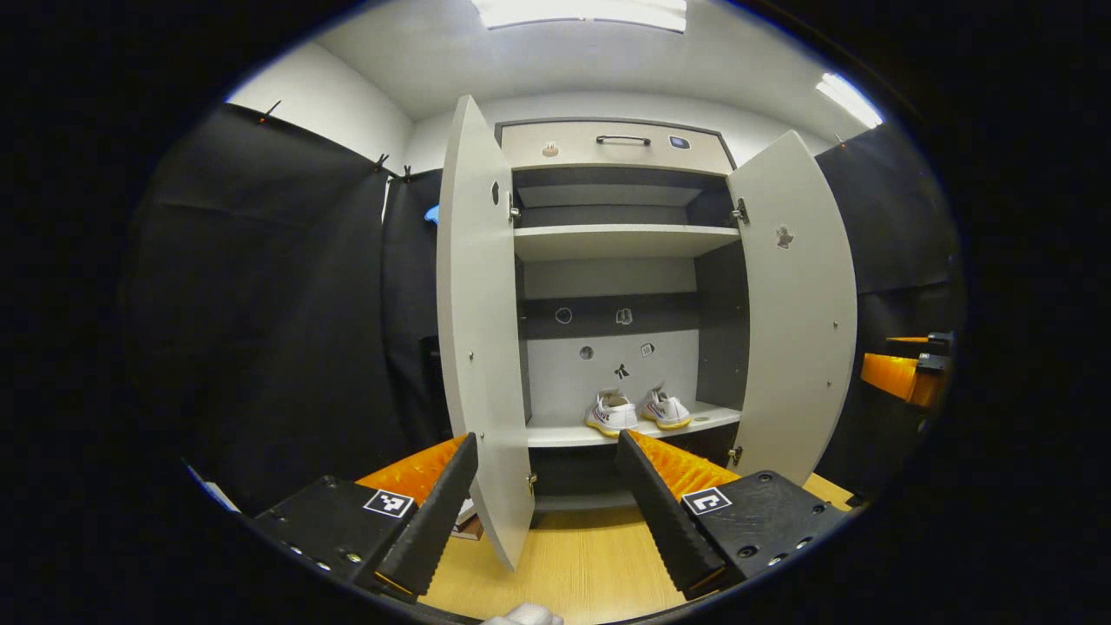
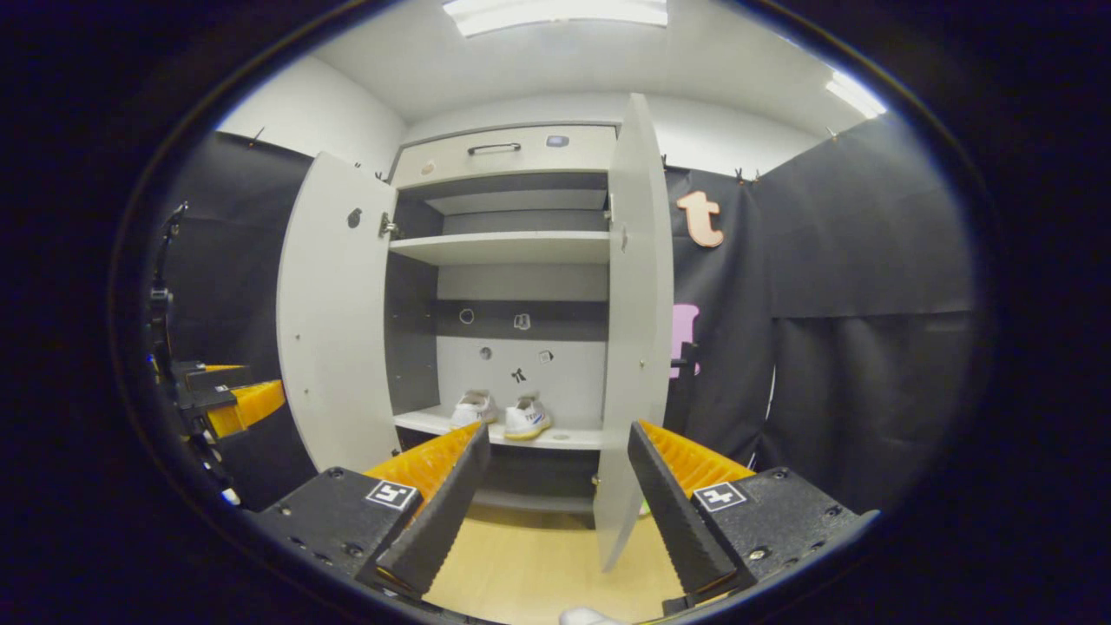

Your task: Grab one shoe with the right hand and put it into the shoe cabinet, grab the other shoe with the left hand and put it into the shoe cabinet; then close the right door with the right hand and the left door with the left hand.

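Sitting in cabinet (image 1: 621, 241), both shoes (image 1: 638, 411); doors (image 1: 482, 330) open.

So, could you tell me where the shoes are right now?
Both shoes sit side by side on the cabinet's lower shelf, between the two open doors.

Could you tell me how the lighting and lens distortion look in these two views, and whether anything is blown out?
Left gripper view: the ceiling light is blown out; the left door bows strongly from fisheye; the shoes are sharp and evenly lit. Right gripper view: the ceiling light panel clips to white; the right door curves; the top shelf shades the space beneath.
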{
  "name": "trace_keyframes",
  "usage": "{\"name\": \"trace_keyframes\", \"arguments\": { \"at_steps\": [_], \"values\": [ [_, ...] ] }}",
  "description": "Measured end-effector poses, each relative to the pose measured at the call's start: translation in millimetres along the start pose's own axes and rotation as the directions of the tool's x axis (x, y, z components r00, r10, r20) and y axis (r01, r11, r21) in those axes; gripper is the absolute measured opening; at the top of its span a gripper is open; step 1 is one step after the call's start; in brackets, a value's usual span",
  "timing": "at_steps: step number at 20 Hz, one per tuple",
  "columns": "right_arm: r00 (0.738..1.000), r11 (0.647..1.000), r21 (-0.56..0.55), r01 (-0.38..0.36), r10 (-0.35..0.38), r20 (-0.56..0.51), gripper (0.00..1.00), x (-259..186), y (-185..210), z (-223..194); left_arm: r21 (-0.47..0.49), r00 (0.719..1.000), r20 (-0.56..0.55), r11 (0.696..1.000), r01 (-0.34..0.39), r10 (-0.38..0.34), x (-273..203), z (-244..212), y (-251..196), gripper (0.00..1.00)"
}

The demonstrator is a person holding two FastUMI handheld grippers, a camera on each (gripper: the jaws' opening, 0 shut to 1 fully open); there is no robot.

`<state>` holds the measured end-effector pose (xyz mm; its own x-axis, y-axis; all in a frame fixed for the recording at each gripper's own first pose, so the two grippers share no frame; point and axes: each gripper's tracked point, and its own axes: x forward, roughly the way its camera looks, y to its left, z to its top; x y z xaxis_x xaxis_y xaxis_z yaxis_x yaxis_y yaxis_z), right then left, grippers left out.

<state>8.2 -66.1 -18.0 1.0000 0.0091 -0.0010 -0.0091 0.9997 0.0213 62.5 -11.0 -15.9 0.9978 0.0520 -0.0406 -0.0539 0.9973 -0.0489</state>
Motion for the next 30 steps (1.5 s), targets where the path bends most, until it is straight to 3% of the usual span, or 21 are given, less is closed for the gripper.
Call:
{"name": "trace_keyframes", "arguments": {
  "at_steps": [3, 4, 9, 13, 17, 19, 23, 25, 26, 27, 30],
  "values": [
    [0.998, 0.998, -0.035, 0.059, -0.059, 0.008, 1.00, 10, -38, 5, -0.024, 1.000, 0.011, 1.000, 0.010, -0.010, 0, 2, -8, 1.00],
    [0.996, 0.996, -0.032, 0.089, -0.089, 0.008, 1.00, 13, -56, 6, -0.019, 1.000, 0.012, 1.000, 0.006, -0.006, 0, 2, -9, 0.96],
    [0.972, 0.972, -0.005, 0.235, -0.235, -0.013, 1.00, 44, -148, 1, -0.029, 1.000, 0.002, 1.000, -0.003, 0.003, 2, -3, -23, 0.96],
    [0.967, 0.967, 0.021, 0.254, -0.254, -0.036, 1.00, 78, -181, -5, -0.032, 1.000, 0.006, 0.999, -0.018, 0.018, 6, -3, -33, 0.96],
    [0.979, 0.981, 0.007, 0.196, -0.196, -0.048, 1.00, 108, -174, -4, -0.050, 0.999, -0.009, 0.998, -0.042, 0.041, 9, -7, -37, 0.96],
    [0.990, 0.991, -0.003, 0.133, -0.133, -0.044, 0.96, 114, -166, -2, -0.053, 0.999, -0.015, 0.997, -0.047, 0.046, 13, -9, -39, 0.96],
    [0.995, 0.997, -0.014, 0.077, -0.078, -0.063, 0.93, 112, -153, -3, -0.063, 0.999, -0.017, 0.997, -0.035, 0.034, 17, -6, -44, 0.96],
    [0.997, 0.999, -0.015, 0.033, -0.034, -0.068, 0.87, 111, -133, -2, -0.060, 1.000, -0.012, 0.998, -0.029, 0.028, 17, -3, -46, 0.96],
    [0.997, 1.000, -0.011, 0.010, -0.011, -0.073, 0.87, 112, -120, -4, -0.057, 1.000, -0.009, 0.998, -0.026, 0.025, 17, -1, -46, 0.96],
    [0.998, 1.000, -0.007, -0.007, 0.006, -0.070, 0.93, 111, -109, -2, -0.051, 1.000, -0.007, 0.998, -0.023, 0.023, 17, -1, -46, 0.96],
    [0.996, 0.998, -0.016, -0.063, 0.062, -0.065, 0.93, 119, -68, -3, -0.049, 1.000, -0.007, 0.998, -0.030, 0.029, 13, 1, -39, 0.96]
  ]
}}
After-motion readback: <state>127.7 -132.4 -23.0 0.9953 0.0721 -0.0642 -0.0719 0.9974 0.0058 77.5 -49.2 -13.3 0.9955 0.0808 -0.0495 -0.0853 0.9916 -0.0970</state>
